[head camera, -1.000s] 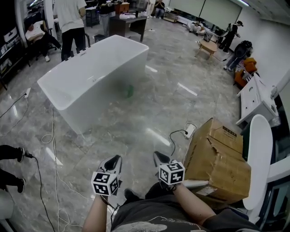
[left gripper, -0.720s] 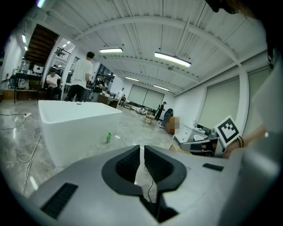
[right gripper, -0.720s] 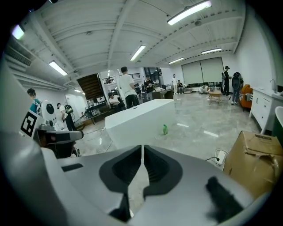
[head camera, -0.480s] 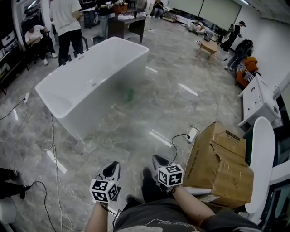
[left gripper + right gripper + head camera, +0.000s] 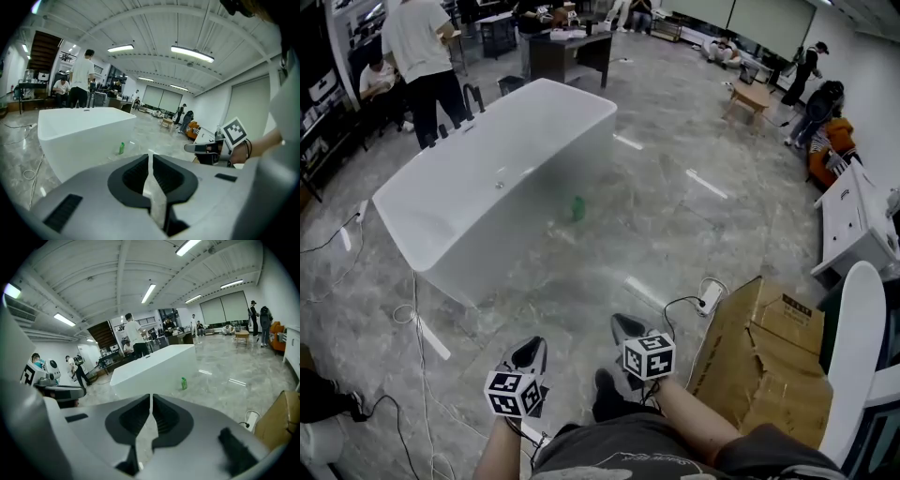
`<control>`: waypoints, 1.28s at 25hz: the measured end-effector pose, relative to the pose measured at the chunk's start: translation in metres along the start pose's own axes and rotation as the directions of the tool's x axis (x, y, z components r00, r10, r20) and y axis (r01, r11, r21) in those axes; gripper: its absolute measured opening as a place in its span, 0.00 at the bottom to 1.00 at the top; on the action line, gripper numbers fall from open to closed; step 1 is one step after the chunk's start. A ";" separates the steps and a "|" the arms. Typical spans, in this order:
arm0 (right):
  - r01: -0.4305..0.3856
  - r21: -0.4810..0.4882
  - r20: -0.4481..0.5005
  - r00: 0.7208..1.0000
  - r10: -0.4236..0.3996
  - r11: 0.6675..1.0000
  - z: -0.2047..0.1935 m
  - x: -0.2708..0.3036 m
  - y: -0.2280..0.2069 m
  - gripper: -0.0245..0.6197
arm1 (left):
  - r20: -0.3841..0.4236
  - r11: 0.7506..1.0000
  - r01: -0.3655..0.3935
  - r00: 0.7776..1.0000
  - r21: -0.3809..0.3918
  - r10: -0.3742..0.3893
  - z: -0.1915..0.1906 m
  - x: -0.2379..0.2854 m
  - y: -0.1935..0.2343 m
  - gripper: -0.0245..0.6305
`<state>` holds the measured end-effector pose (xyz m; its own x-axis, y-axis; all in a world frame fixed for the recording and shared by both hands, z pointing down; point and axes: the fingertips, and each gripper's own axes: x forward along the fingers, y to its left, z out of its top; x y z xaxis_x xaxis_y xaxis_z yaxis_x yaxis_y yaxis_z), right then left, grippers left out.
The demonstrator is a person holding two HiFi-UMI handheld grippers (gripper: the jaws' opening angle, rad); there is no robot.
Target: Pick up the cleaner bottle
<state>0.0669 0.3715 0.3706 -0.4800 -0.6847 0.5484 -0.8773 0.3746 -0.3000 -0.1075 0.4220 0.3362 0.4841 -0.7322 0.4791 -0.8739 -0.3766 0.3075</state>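
The small green cleaner bottle [image 5: 577, 208] stands upright on the marble floor, close to the long side of the white bathtub [image 5: 487, 187]. It also shows in the left gripper view as a green bottle [image 5: 121, 148] and in the right gripper view as a green bottle [image 5: 184, 383], well ahead of both sets of jaws. My left gripper [image 5: 532, 352] and right gripper [image 5: 626, 326] hang side by side low in the head view, far short of the bottle. Left gripper [image 5: 150, 157] is shut and holds nothing. Right gripper [image 5: 151, 399] is likewise shut and holds nothing.
A dented cardboard box [image 5: 769, 366] sits on the floor at my right, with a power strip and cable [image 5: 710, 300] beside it. Loose cables [image 5: 412, 309] trail along the floor at the left. A person [image 5: 417, 56] stands behind the tub; a desk [image 5: 567, 47] is farther back.
Both grippers and the camera have advanced across the floor toward the tub. The bottle and tub sit slightly lower and nearer in view. Both pairs of jaws stayed shut.
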 end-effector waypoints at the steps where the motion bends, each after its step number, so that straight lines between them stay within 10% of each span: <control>1: -0.002 0.004 0.000 1.000 0.002 1.000 0.006 0.004 -0.012 0.09 | -0.004 1.000 0.005 1.000 -0.001 -0.005 0.005 0.014 -0.004 0.10; 20: 0.023 -0.007 -0.019 1.000 -0.023 1.000 0.086 0.091 -0.124 0.09 | 0.066 0.999 0.041 0.997 -0.005 -0.040 0.111 0.154 0.023 0.10; 32: 0.124 0.065 0.052 0.990 -0.128 0.990 0.205 0.205 -0.143 0.11 | 0.010 0.985 0.165 0.986 0.040 -0.166 0.187 0.261 0.127 0.10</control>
<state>0.0934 0.0492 0.3658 -0.3633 -0.7586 0.5409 -0.9282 0.2450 -0.2799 -0.1009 0.0767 0.3465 0.6218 -0.6653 0.4132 -0.7829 -0.5149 0.3492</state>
